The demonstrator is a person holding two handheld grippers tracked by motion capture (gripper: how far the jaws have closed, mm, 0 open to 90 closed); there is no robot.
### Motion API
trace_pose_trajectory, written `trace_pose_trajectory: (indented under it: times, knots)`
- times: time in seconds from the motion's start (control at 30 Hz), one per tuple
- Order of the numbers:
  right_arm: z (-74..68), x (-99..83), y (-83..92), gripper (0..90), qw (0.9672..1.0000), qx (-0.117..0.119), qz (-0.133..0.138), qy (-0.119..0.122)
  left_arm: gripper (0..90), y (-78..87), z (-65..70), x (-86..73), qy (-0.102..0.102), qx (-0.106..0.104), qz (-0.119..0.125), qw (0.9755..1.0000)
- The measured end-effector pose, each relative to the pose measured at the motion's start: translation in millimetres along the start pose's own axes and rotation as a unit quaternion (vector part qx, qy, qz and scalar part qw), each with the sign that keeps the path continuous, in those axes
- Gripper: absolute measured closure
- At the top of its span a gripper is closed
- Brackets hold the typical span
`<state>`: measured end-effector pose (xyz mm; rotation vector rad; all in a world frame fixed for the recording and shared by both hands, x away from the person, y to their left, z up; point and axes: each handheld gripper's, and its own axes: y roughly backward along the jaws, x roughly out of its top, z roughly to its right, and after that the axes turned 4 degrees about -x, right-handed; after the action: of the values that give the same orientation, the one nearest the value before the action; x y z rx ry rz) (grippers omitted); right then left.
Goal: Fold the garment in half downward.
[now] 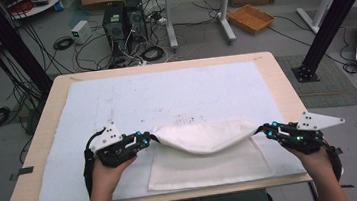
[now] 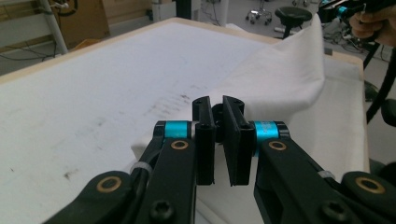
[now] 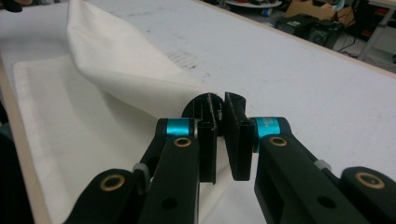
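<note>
Left hand: the person's left hand [image 1: 105, 174] comes in from the near table edge and carries the left gripper [image 1: 146, 140], which points toward the table's middle.
Left gripper: jaws pinched together on the left far corner of the white cloth [image 1: 207, 153]; in the left gripper view [image 2: 218, 119] the fabric rises from the jaw tips.
Right hand: the right hand [image 1: 314, 159] mirrors it on the other side, with the right gripper [image 1: 266, 130] pointing inward.
Right gripper: jaws clamped on the cloth's right far corner; the right gripper view [image 3: 219, 112] shows the fabric running away from the tips.
Cloth: its near half lies flat close to the near table edge; its far edge is lifted between the two grippers and sags in a curve over the flat part [image 2: 289, 79] [image 3: 116, 60].
Mat: a white mat [image 1: 176, 93], faintly marked, lies under the cloth and covers most of the table.
Table: light wooden rim [image 1: 163, 66] around the mat.
Beyond: computer towers [image 1: 122, 18], cables and an orange basket [image 1: 251, 18] on the floor.
</note>
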<state>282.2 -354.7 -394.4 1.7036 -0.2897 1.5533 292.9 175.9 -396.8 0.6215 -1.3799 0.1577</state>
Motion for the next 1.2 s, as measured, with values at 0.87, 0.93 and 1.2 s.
trace_pose_trajectory:
  times: [0.87, 0.93, 1.2]
  knots:
    - [-18.9, -57.9, 2.0, 65.6, 0.9955, 0.020, -0.085, -0.035, 56.8, -28.8, 26.8, -49.4, 0.038, -0.014, -0.151, 0.9878]
    - [-20.3, -59.2, -3.2, 71.4, 0.9939, 0.017, -0.106, -0.025, 63.5, -29.4, 27.6, -49.0, 0.032, -0.007, -0.155, 0.9873]
    - [-23.7, -54.9, -2.6, 84.4, 0.9949, 0.017, -0.100, -0.004, 77.5, -22.8, 28.9, -43.2, 0.022, -0.014, -0.134, 0.9907]
